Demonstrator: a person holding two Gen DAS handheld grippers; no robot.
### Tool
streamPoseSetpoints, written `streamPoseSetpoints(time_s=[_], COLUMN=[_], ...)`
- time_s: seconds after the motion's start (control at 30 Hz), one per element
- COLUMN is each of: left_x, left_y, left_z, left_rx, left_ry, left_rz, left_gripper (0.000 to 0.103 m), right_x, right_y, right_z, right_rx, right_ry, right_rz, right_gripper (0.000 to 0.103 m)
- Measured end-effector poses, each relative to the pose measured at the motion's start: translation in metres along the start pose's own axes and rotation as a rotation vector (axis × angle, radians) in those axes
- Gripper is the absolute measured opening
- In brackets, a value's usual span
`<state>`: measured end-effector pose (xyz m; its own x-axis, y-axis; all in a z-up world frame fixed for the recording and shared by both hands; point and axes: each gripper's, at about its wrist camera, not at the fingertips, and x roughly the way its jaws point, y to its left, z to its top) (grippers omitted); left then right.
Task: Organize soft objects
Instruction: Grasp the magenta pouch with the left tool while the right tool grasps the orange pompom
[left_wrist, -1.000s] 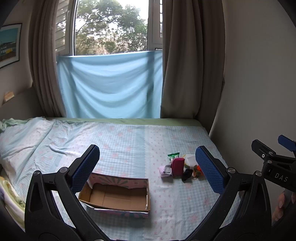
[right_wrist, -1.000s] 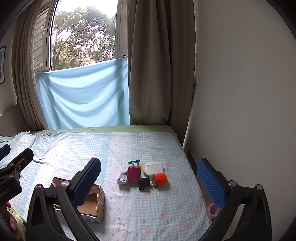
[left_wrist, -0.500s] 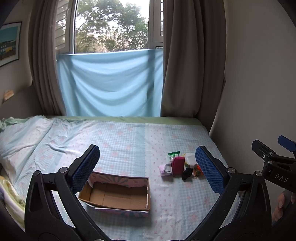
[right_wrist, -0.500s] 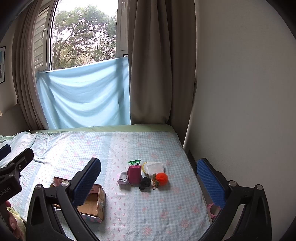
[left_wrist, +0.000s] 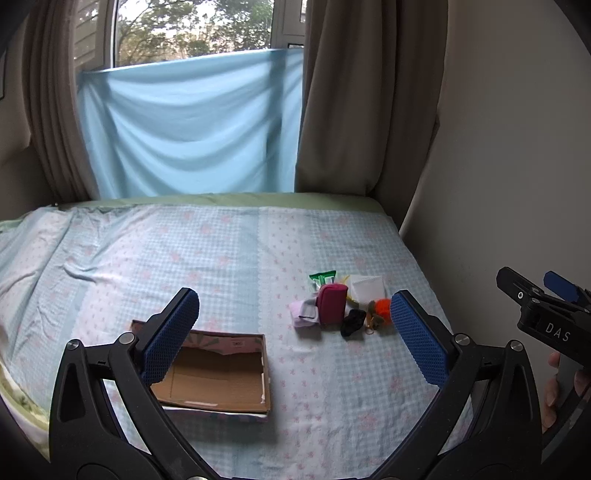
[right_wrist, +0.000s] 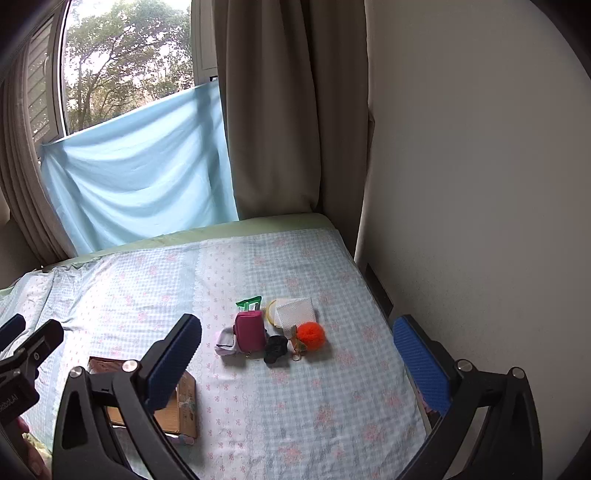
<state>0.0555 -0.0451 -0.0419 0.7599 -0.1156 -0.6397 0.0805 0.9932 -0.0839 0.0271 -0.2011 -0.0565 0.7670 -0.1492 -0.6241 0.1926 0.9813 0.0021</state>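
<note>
Hovering with both the left gripper (left_wrist: 293, 325) and right gripper (right_wrist: 295, 354) spread wide and empty, the opening reach looks pending: the small pile around the magenta fabric pouch (right_wrist: 250, 329) lies at twelve o'clock, the empty shallow cardboard box (left_wrist: 218, 376) at nine, so one gripper must descend onto a soft piece.

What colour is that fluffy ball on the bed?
Bright orange. The fluffy ball shows best in the right wrist view, beside the black item.
</note>
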Motion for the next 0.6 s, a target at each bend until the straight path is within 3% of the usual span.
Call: streamPoseSetpoints(time_s=[0.33, 0.6], left_x=[0.129, 0.256], left_y=[-0.066, -0.091], left_z=[-0.012, -0.021], left_rx=[0.071, 0.082], left_ry=[0.1, 0.188], left_rz=[-0.011, -0.001], left_gripper=[0.103, 0.103], right_x=[0.11, 0.214], right_y=[-0.05, -0.077], right_z=[-0.001, -0.017], right_rx=[0.083, 0.146], right_ry=[0.127, 0.255], right_rz=[-0.019, 0.019], right_gripper=[0.103, 0.103])
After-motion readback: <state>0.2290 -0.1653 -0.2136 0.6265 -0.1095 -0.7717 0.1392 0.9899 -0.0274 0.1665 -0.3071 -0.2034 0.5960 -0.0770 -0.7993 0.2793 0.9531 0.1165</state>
